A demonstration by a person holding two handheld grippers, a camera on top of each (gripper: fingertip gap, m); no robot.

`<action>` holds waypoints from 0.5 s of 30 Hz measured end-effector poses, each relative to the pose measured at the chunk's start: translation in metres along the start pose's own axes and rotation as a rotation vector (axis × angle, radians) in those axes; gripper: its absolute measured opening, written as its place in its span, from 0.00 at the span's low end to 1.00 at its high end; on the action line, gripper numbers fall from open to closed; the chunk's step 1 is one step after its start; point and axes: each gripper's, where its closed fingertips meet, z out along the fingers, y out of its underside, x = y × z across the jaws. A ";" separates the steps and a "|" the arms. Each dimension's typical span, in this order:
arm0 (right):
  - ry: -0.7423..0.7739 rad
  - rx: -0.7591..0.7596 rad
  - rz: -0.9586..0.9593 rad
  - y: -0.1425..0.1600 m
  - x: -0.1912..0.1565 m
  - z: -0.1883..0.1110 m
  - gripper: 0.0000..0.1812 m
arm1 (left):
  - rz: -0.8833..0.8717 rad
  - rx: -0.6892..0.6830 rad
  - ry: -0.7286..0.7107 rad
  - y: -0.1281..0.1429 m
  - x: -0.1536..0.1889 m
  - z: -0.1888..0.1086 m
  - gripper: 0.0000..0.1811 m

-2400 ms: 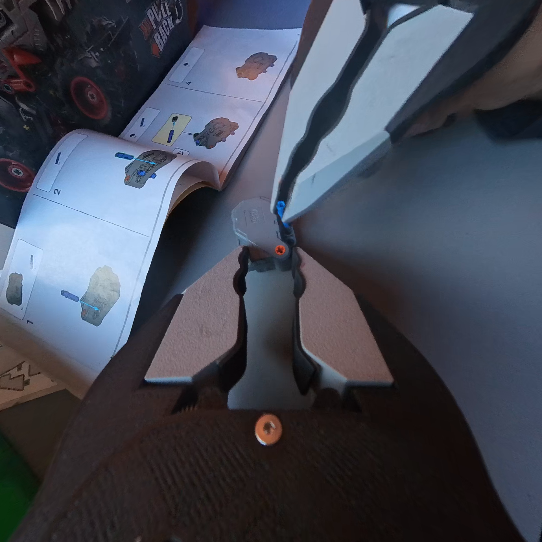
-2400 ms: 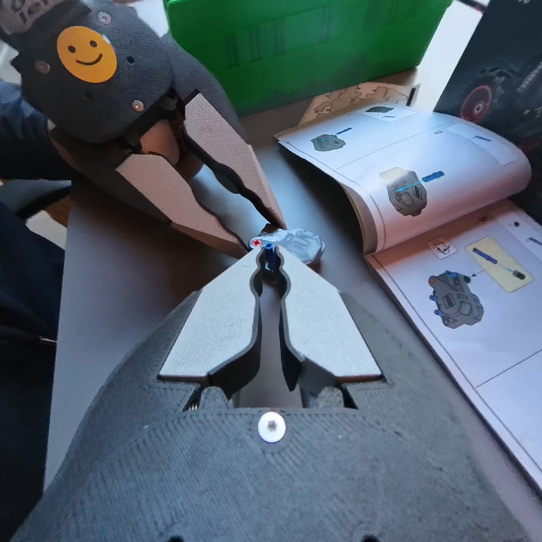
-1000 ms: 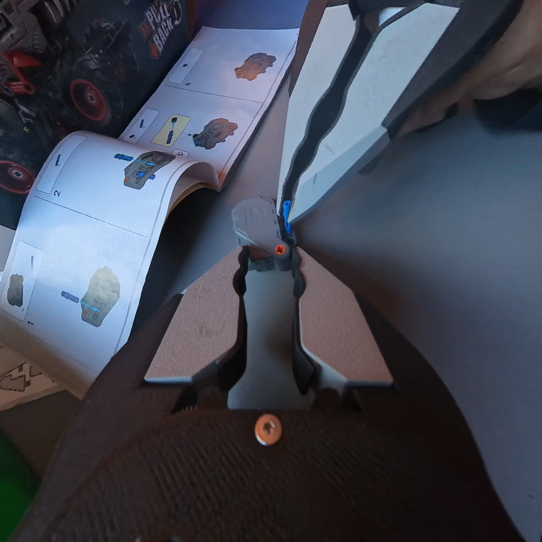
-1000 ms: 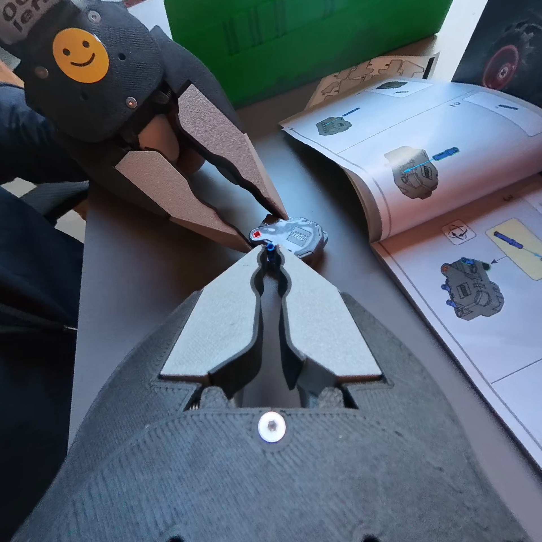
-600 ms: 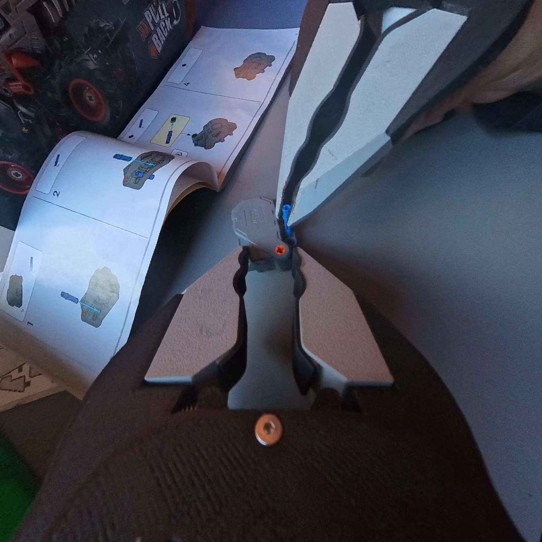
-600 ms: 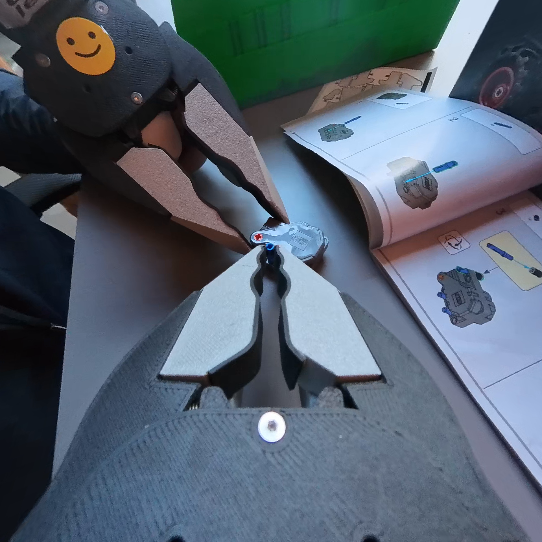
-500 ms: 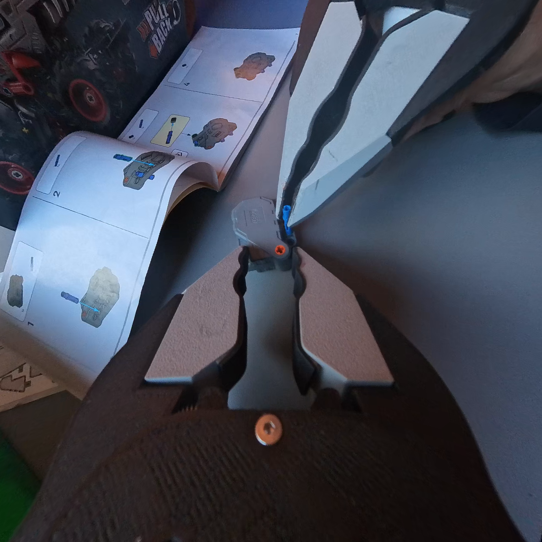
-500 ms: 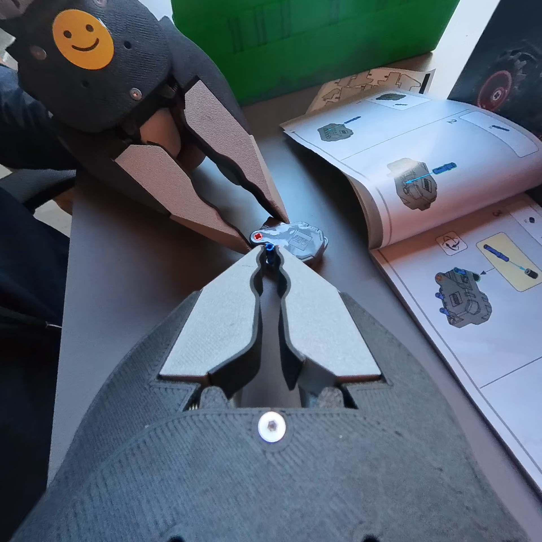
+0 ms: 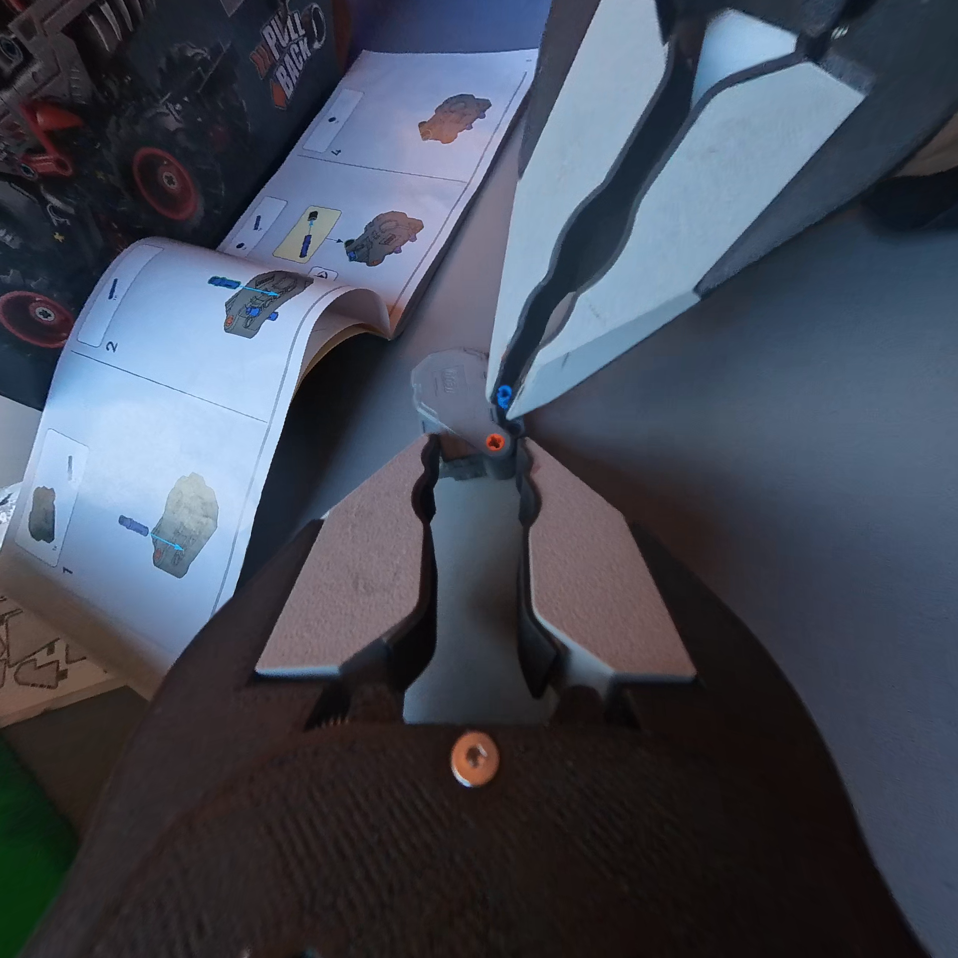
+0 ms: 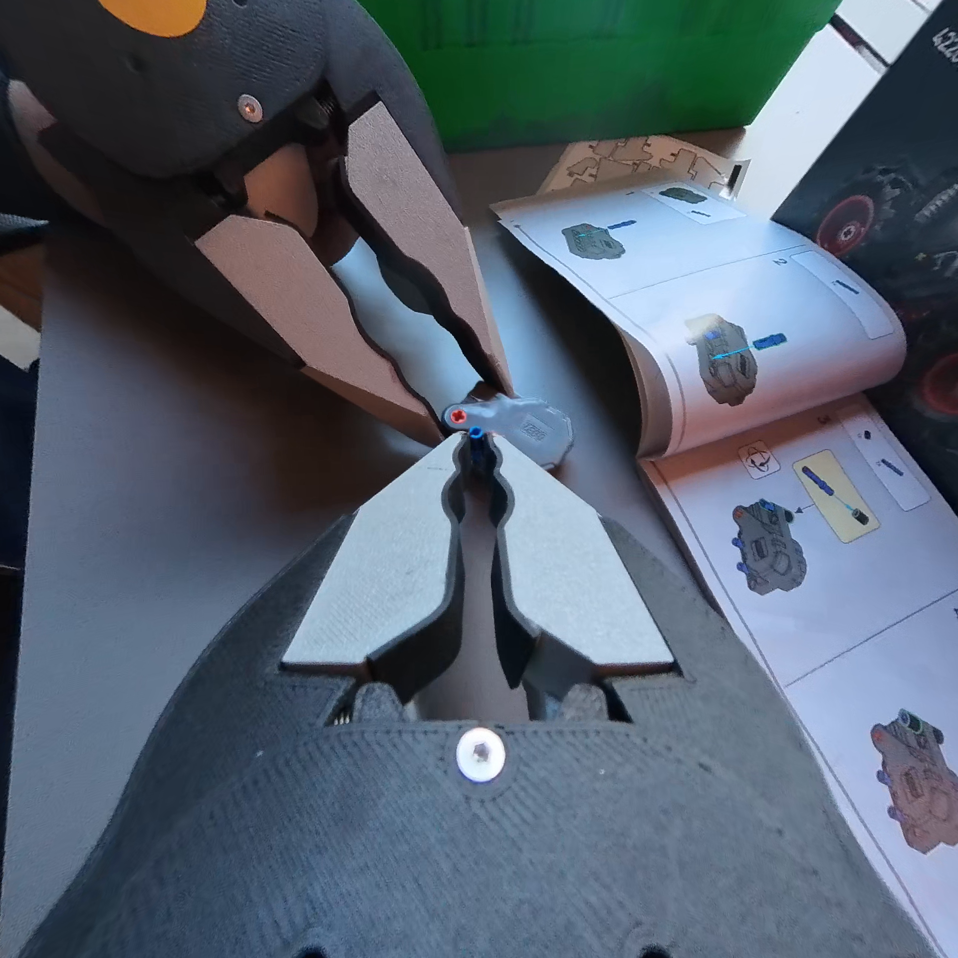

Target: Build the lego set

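Note:
A grey pull-back motor block (image 9: 456,394) with an orange axle hole sits on the dark table, also in the right wrist view (image 10: 523,425). My left gripper (image 9: 474,453) is shut on the motor block's near end. My right gripper (image 10: 477,440) is shut on a blue pin (image 10: 476,438) and holds it against the side of the block. In the left wrist view the right gripper (image 9: 505,409) comes in from the upper right, with the blue pin (image 9: 502,396) at its tip. In the right wrist view the left gripper (image 10: 469,409) comes in from the upper left.
An open instruction booklet (image 9: 171,414) lies left of the block, also in the right wrist view (image 10: 751,363). The dark set box (image 9: 129,129) stands behind it. A green bin (image 10: 596,62) stands at the back. A sticker sheet (image 10: 637,160) lies by the booklet. Only a small space, under 4 cm, lies between the two pairs of fingers.
The right gripper has pushed the blue pin lower and closer onto the block; less of the pin shows. The left gripper still holds the block in the same spot.

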 end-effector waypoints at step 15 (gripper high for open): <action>-0.042 0.019 0.088 0.003 0.002 -0.003 0.01 | -0.032 -0.004 0.020 0.001 -0.001 0.000 0.15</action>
